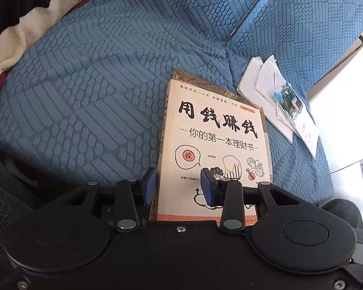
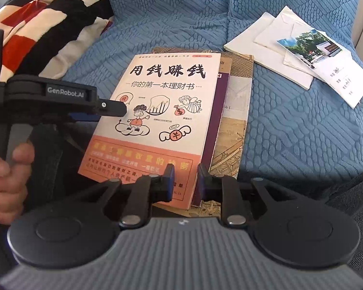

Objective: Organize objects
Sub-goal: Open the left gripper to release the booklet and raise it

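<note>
The cream book (image 2: 157,111) tops a stack on the blue sofa (image 2: 290,133), long axis running 6 to 12 o'clock, title end at 12. Loose papers (image 2: 300,60) lie at 2 o'clock. The left tool (image 1: 179,186) straddles the book's spine edge, fingers apart. The right tool (image 2: 184,181) is nearly together, gripping nothing.

A cream-and-orange paperback (image 2: 162,111) lies face-up atop a purple book (image 2: 220,120) and perhaps an illustrated one (image 2: 234,130); loose papers (image 2: 300,60) nearby.
</note>
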